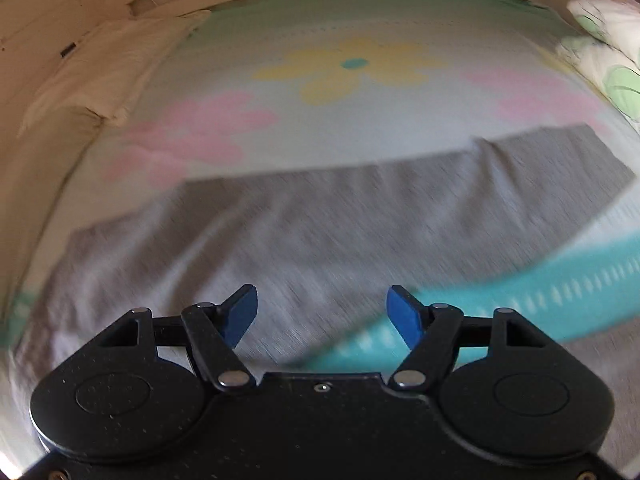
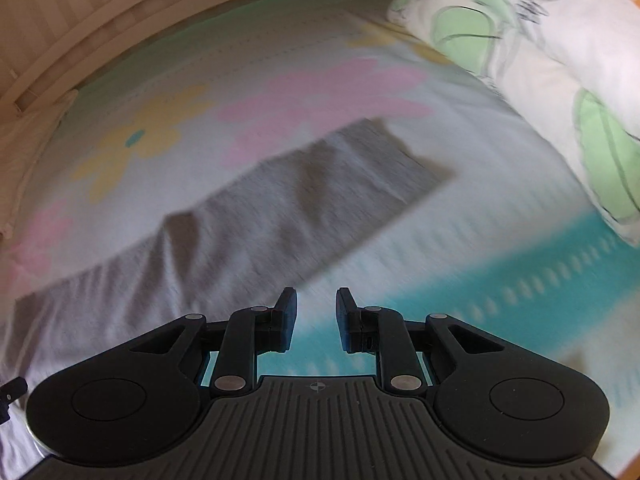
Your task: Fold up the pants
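One pair of grey knit pants (image 1: 320,232) lies flat on the flowered bed sheet (image 1: 352,120), just beyond both sets of fingers. Left fingers (image 1: 322,318) spread wide and empty; right fingers (image 2: 316,320) part-open, empty, over turquoise border. Risk: snagging one layer only. Only the right view shows the far end plainly.

Left gripper (image 1: 322,316): tilted steeply downward, jaws spread wide, blue pads (image 1: 240,316) well apart, nothing between them, nothing touched. Linkage arms splayed outward to both sides of the black housing.

Right gripper (image 2: 316,318): also angled steeply downward, jaws parted by a narrow gap, dark pads (image 2: 288,320) facing each other almost parallel, nothing clamped, nothing touched. Linkage arms drawn in closer to the middle. No hand or sleeve in either view.
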Tool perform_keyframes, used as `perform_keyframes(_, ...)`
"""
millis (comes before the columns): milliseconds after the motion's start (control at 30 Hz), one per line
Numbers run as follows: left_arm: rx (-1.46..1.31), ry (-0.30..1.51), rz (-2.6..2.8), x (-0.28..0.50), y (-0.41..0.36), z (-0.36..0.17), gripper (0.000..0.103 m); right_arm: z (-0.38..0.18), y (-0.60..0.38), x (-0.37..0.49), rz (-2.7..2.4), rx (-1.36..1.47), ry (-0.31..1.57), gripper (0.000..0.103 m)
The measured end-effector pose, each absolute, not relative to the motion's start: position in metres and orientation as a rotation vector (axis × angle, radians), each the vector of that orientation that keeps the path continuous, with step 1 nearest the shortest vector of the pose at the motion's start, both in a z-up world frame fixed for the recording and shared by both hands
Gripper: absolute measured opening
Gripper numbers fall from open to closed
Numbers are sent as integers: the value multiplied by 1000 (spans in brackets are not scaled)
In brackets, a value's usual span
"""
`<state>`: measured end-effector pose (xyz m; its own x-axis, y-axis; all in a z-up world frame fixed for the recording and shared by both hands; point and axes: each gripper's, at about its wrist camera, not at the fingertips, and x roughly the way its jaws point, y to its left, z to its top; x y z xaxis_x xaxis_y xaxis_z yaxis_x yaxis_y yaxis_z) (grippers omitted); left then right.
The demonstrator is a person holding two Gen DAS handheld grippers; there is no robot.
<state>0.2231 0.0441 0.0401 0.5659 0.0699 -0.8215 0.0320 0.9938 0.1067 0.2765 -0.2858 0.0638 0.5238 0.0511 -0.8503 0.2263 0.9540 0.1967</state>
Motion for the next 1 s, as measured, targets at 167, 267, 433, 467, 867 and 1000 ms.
perform_keyframes(167,104,981,59,257,67,41,74,61,-258,328,20,216,1076,22)
perform_keyframes(267,21,1047,110,276,80,33,74,54,-224,354,131,125,1109,22)
perform_keyframes(433,27,1061,136,291,88,23,74,39,-174,396,234,91,1103,22)
perform_keyframes(467,31,1061,148,292,89,22,74,36,-169,405,234,106,1106,22)
perform_keyframes(867,15,1094,177,301,100,13,74,-21,-141,463,371,-65,1286,22)
perform_keyframes(1000,8,1094,190,304,103,12,74,-21,-151,456,492,-92,1320,27)
